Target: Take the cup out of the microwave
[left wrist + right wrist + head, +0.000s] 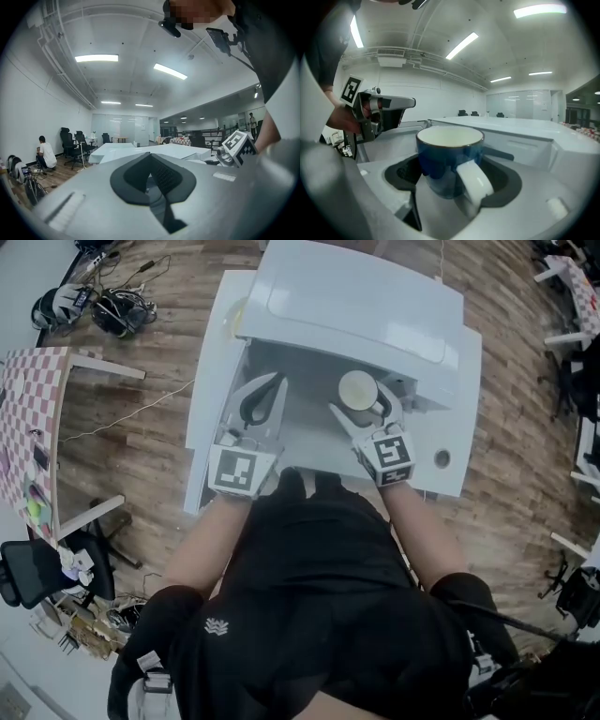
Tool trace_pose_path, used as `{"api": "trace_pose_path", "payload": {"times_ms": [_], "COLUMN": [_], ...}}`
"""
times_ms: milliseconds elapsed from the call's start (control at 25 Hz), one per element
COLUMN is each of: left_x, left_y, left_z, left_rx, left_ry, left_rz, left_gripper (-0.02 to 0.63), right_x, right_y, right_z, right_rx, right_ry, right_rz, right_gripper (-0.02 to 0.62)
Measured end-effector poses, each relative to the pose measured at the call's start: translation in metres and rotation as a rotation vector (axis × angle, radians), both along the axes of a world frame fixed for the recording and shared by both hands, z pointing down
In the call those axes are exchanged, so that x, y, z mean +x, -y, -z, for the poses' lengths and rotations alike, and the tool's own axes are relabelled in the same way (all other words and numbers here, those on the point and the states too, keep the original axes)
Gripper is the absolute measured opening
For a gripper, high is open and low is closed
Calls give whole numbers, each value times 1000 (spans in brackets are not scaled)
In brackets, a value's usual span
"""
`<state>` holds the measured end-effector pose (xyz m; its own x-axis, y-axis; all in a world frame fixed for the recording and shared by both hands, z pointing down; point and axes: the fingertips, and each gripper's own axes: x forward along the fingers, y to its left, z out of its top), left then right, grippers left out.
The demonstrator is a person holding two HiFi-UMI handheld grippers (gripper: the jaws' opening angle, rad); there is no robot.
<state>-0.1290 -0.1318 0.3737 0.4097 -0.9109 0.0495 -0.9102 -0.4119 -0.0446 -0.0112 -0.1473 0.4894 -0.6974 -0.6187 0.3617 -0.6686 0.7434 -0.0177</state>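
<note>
Right tool [451, 180] clamps the blue cup [443, 159]; left tool [150, 155] closed, empty

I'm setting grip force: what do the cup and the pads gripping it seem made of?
The cup: likely glazed ceramic, given its glossy blue wall, cream inside and thick white handle. The pads of the right gripper: probably rubber or soft plastic, matte black and faintly textured; the look leaves it open.
</note>
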Motion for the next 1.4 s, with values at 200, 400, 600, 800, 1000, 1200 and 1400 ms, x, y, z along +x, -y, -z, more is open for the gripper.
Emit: {"api": "trace_pose_path", "payload": {"times_ms": [200, 400, 600, 800, 1000, 1200, 1400], "left_x": [-3, -7, -8, -11, -10, -10, -13], "left_y": [-1, 5, 12, 16, 22, 27, 29], "left_z": [7, 22, 49, 67, 82, 103, 117], "left_rx": [15, 13, 26, 66, 74, 121, 150], "left_ry": [1, 15, 10, 19, 18, 22, 21], "left_rz": [1, 11, 33, 31, 49, 51, 50], "left_gripper": [5, 5, 5, 4, 5, 4, 5], "right_x": [6, 11, 21, 27, 40, 55, 68], "right_y": [0, 5, 12, 17, 24, 38, 50], "right_z": [16, 38, 58, 77, 99, 125, 140], "right_rx": [-27, -9, -7, 0, 26, 60, 66], "right_ry": [12, 19, 36, 55, 68, 85, 91], "right_rz": [6, 5, 11, 5, 8, 2, -14], "right_gripper": [379, 379, 379, 379, 379, 379, 379]}}
